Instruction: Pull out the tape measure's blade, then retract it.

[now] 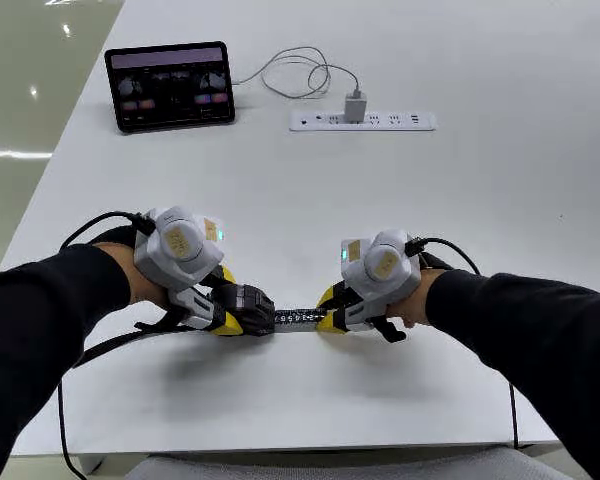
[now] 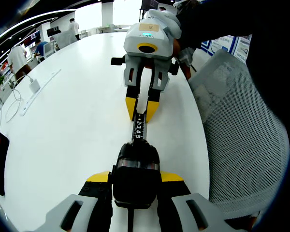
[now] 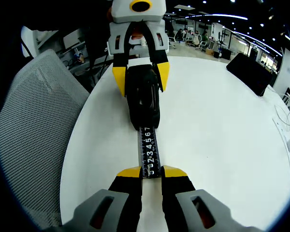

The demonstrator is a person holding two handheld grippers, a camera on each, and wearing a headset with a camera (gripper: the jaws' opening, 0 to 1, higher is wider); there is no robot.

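We logged the left gripper (image 2: 135, 178) clamped on the black tape measure case (image 2: 135, 162), which sat squarely between its yellow-tipped jaws, low on the white table (image 1: 380, 200). A short run of blade (image 3: 149, 145) reached straight ahead from the case to the right gripper (image 3: 152, 172), whose jaws were pinched shut on the blade's end. The two grippers faced each other tip to tip, near but apart, with the blade bridging the gap.
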